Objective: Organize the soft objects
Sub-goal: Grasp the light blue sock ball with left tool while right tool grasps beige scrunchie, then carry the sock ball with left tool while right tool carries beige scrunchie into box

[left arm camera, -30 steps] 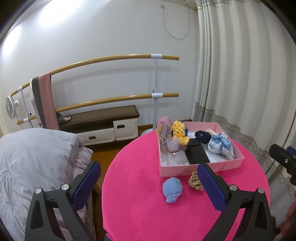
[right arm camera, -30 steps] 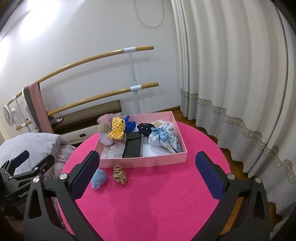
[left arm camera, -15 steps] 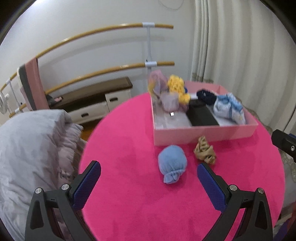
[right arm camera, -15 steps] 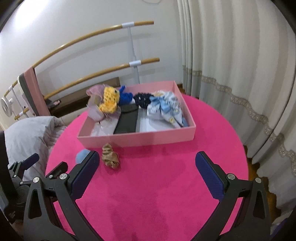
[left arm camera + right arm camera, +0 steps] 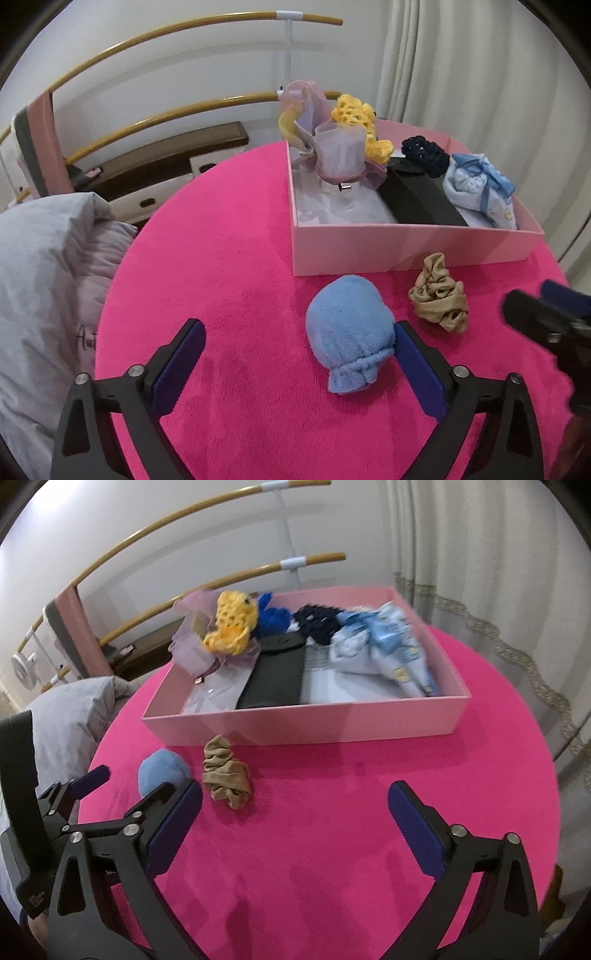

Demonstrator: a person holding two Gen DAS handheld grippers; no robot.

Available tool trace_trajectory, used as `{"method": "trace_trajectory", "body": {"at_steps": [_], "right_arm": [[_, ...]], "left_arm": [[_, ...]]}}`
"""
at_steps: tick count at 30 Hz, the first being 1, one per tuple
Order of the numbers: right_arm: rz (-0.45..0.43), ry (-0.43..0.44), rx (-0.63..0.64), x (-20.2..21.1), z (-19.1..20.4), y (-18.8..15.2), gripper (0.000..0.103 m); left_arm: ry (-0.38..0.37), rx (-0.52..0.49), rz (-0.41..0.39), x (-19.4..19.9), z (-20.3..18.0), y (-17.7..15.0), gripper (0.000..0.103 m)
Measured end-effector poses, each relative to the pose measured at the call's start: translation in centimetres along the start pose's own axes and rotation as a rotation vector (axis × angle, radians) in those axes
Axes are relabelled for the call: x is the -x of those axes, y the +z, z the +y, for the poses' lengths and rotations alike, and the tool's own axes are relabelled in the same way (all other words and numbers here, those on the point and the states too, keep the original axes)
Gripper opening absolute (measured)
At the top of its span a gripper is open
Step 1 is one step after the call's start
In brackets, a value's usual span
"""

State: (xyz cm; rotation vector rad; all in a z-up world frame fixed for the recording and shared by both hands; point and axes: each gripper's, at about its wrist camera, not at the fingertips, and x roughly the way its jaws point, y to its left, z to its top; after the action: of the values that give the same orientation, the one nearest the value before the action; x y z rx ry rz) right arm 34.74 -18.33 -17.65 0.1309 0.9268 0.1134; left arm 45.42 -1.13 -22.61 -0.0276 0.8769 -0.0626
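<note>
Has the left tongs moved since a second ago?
Yes. The left tongs dropped toward the pink tablecloth, nearer the blue sock ball.

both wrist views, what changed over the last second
Both tongs came down and in toward the pink table: the left tongs now hang close to the blue sock ball, the right tongs over bare cloth near the beige scrunchie. Both have just been closing slightly, with nothing between them; nothing was taken hold of. The sock ball, scrunchie and pink box stayed put.
</note>
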Motion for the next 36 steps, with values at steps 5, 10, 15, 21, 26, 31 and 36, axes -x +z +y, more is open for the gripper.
{"method": "trace_trajectory", "body": {"at_steps": [5, 10, 15, 21, 26, 31, 36], "right_arm": [[0.036, 0.043, 0.037, -2.0, 1.4, 0.5, 0.082], [0.077, 0.074, 0.059, -4.0, 2.3, 0.7, 0.067], [0.087, 0.065, 0.091, -5.3, 3.2, 0.6, 0.052], [0.079, 0.057, 0.091, -4.6, 2.8, 0.0, 0.023], [0.059, 0.039, 0.067, -3.2, 1.5, -0.6, 0.022], [0.047, 0.03, 0.038, -1.7, 0.1, -1.2, 0.022], [0.031, 0.023, 0.027, -0.1, -0.6, -1.7, 0.022]], "left_arm": [[-0.038, -0.031, -0.001, -0.3, -0.1, 0.2, 0.078], [-0.03, -0.05, 0.029, -1.4, -0.7, 0.0, 0.08], [-0.015, -0.062, 0.037, -2.4, -1.1, 0.4, 0.065], [-0.021, -0.034, 0.032, -1.7, -0.1, 0.3, 0.042], [-0.025, -0.009, 0.035, -1.0, 0.7, 0.1, 0.04], [-0.018, -0.002, 0.032, 0.4, 0.9, -0.5, 0.039], [-0.01, -0.015, 0.008, 2.6, 0.6, -0.9, 0.039]]}}
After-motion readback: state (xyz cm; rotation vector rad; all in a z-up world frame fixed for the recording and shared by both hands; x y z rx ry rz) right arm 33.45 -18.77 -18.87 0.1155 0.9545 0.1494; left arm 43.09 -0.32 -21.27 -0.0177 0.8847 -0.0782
